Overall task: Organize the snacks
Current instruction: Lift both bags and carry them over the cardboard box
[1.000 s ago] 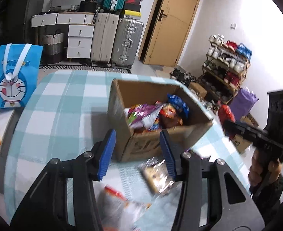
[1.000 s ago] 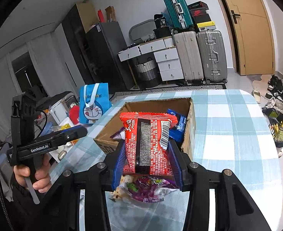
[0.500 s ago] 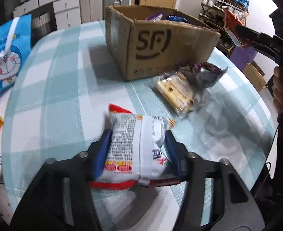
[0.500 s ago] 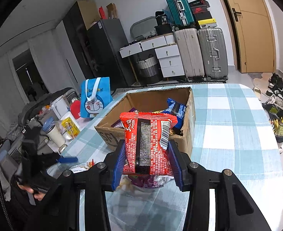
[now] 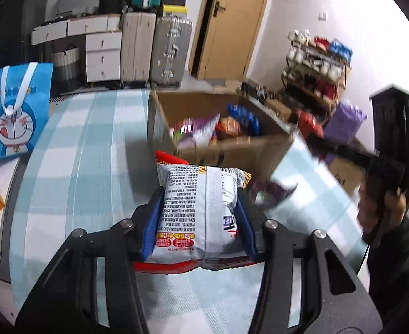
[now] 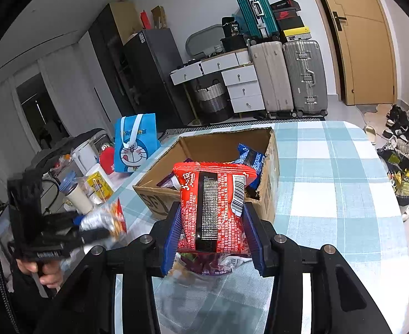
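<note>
Left gripper [image 5: 198, 222] w/ blue pads is pinching a white-and-red printed snack packet [image 5: 197, 211], jaws pressing both its sides, above the blue-and-white checked tablecloth [image 5: 73, 172]; right gripper [image 6: 212, 233] is clamping a red foil noodle packet [image 6: 212, 206], holding it near the open brown cardboard box [image 6: 269, 172] w/ snacks inside; a purple wrapper [image 6: 210, 263] is lying on the cloth below it.

Readable marks on my two feeds

I make out "SF" on the cardboard box [image 6: 151, 201] front and "36" on a black box [image 6: 234, 27] atop the drawers; the red snack pack [image 6: 212, 208] and white snack pack [image 5: 200, 208] carry dense print and barcodes too small to read
</note>
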{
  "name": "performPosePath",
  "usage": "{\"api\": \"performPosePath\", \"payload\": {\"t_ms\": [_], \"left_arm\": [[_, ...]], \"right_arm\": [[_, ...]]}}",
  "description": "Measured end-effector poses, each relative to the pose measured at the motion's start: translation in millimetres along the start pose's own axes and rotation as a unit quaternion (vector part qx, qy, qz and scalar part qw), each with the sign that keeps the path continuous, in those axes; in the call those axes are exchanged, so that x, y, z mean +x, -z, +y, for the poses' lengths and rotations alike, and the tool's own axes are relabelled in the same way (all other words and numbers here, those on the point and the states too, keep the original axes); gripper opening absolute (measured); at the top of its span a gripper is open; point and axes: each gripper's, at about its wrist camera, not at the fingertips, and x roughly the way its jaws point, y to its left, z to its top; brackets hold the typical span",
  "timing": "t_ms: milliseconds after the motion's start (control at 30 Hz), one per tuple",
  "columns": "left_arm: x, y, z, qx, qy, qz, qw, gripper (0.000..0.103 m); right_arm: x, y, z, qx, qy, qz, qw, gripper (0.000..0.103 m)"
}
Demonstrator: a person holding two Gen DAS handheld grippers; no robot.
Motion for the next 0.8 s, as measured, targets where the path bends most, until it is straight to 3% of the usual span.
{"api": "performPosePath", "payload": {"t_ms": [400, 800], "left_arm": [[20.1, -69.1, -12.9, -0.019, -0.013, -0.048, 0.9986, 0.046], [87.1, -109.1, -18.0, -0.025, -0.035, -0.046, 0.9980, 0.046]], "right_arm": [[14.5, -18.7, 5.7, -0.010, -0.002, -0.005, 1.000, 0.044], [45.8, -48.8, -2.1, 0.003, 0.005, -0.004, 1.000, 0.044]]}}
